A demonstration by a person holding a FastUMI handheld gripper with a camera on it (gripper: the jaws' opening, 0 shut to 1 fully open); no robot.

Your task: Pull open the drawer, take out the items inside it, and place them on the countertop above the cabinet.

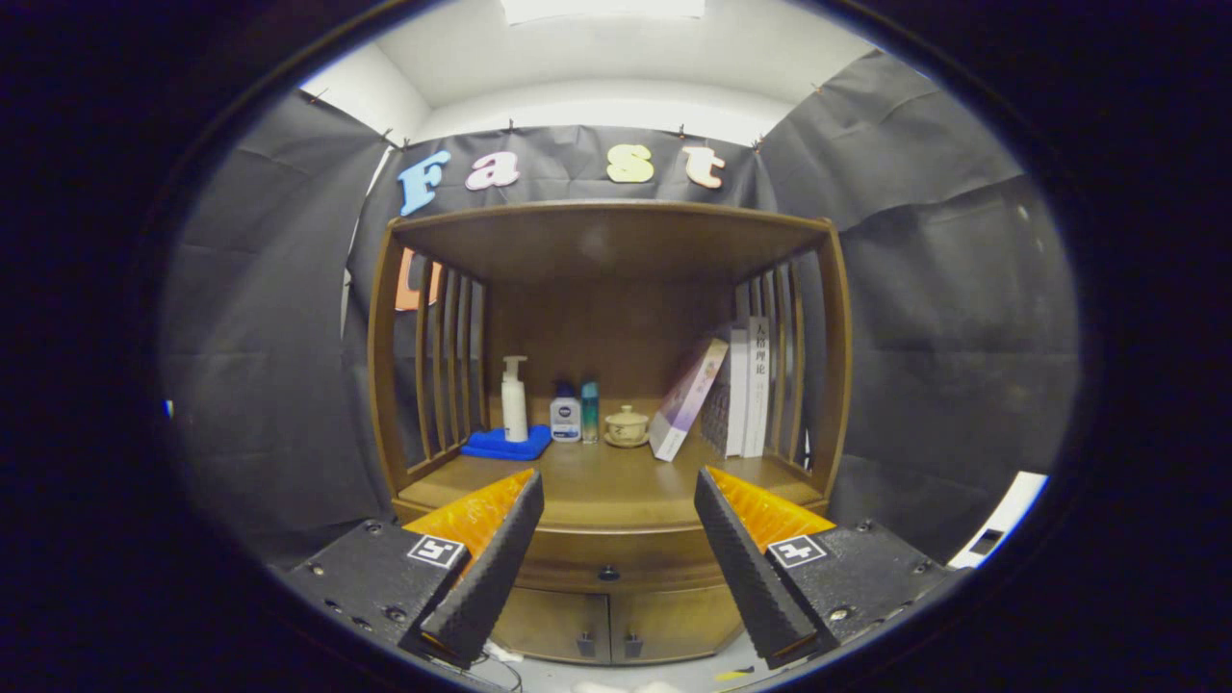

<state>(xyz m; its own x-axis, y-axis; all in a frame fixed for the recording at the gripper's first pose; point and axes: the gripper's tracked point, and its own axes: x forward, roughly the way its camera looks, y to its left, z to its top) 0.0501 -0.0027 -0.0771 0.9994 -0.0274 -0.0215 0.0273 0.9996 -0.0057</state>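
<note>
Gripper (pixel 616 539) held in front of wooden cabinet (pixel 608 385), fingers (pixel 486 577) spread wide, grasping nothing. Drawer (pixel 608 568) seen between the fingers, just under the worktop (pixel 606 491), fully closed; small dark knob (pixel 607 574) at its centre, apart from both fingers. Drawer contents hidden. Two lower doors (pixel 608 624) below the drawer, shut, each with a small pull near the middle seam.

On the worktop, all toward the cabinet's back panel and well beyond the drawer front: blue folded cloth (pixel 506 444) at back left, white pump bottle (pixel 514 399) standing upright on it. Just right of cloth, small white bottle with dark cap (pixel 565 416), then slim teal bottle (pixel 589 412) touching or nearly touching it. Small lidded ceramic cup (pixel 627 426) right of teal bottle. Further right, pale boxed book (pixel 687 399) tilted, leaning onto upright white books (pixel 750 385) against the cabinet's right slatted side.
</note>
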